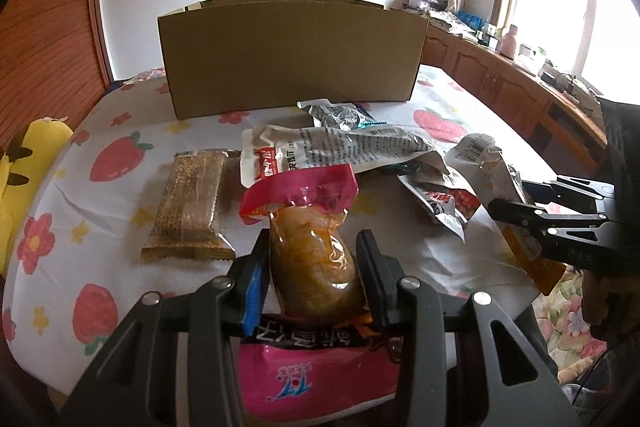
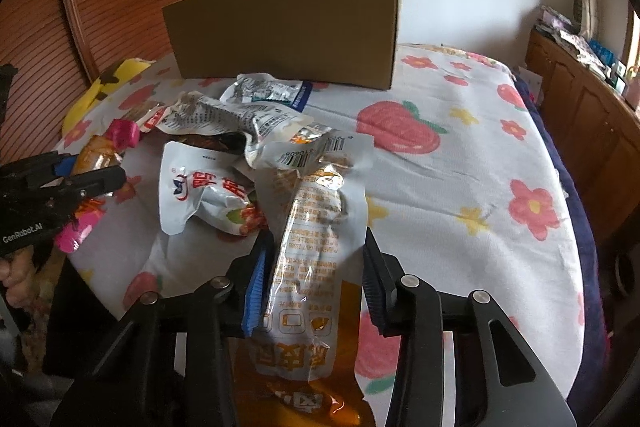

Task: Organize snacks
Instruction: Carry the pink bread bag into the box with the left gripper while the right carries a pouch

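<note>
Each hand has a snack in its tongs. The left gripper (image 1: 314, 259) is pinching a pink snack pack (image 1: 308, 255) with a brown, lumpy bit of food inside. The two fingers press on the fat middle of it, one on each side, likely so it cannot slip out. The right gripper (image 2: 316, 267) has an orange and silver snack pouch (image 2: 316, 239) between its fingers. The left finger touches the pouch, but there looks to be a small gap on the right side, so I cannot tell if it is squeezed tight.

Both packs are at the near edge of the table with the strawberry cloth (image 1: 120, 155). A big cardboard box (image 1: 292, 55) stands at the far side, open at the top. I think the snacks should go in there, so each pack must be lifted over the tall wall.

More snacks wait in a pile between the hands and the box: a long brown wafer bar (image 1: 190, 207) on the left, a white crinkly bag (image 1: 332, 151) in the middle, and a small silver packet (image 1: 336, 113) just in front of the box. A yellow soft toy (image 1: 24, 179) sits at the far left
</note>
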A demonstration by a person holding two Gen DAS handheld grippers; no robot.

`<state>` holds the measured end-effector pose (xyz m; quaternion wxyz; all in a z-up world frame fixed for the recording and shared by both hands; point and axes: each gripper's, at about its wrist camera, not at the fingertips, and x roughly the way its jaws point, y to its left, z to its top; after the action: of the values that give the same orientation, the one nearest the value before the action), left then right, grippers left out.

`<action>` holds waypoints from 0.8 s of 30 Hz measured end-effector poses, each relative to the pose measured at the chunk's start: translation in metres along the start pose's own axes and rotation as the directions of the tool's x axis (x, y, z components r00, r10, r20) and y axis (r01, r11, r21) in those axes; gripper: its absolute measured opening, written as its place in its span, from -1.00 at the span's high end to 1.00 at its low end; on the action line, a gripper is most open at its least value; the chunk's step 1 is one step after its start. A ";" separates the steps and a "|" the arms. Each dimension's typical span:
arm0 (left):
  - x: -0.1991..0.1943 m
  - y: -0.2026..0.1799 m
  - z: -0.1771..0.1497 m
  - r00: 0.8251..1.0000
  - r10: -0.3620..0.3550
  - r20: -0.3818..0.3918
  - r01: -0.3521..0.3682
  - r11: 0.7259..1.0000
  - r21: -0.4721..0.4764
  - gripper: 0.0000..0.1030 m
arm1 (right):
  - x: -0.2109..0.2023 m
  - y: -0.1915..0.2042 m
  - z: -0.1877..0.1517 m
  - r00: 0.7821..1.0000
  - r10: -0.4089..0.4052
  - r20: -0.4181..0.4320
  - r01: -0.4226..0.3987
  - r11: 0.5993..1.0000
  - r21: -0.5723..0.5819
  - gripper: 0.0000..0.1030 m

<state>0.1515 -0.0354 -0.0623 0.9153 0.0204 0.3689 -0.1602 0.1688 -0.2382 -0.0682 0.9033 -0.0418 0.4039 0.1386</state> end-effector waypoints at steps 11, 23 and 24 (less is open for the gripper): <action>-0.020 -0.001 0.014 0.997 -0.009 0.071 0.010 1.000 -0.010 0.22 | -0.023 -0.023 0.006 0.998 -0.014 0.055 0.012 0.999 0.038 0.22; -0.042 0.029 0.092 0.983 0.004 0.182 -0.005 1.000 0.004 0.22 | -0.060 -0.038 0.084 0.981 0.011 0.196 -0.008 1.000 -0.014 0.25; -0.043 0.033 0.102 0.980 0.013 0.197 -0.014 1.000 0.008 0.22 | -0.062 -0.037 0.095 0.978 0.009 0.210 -0.004 1.000 -0.025 0.26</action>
<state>0.2004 -0.0076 0.0383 0.9483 0.0112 0.2756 -0.1570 0.2078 -0.2695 0.0398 0.9398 -0.0368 0.3049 0.1499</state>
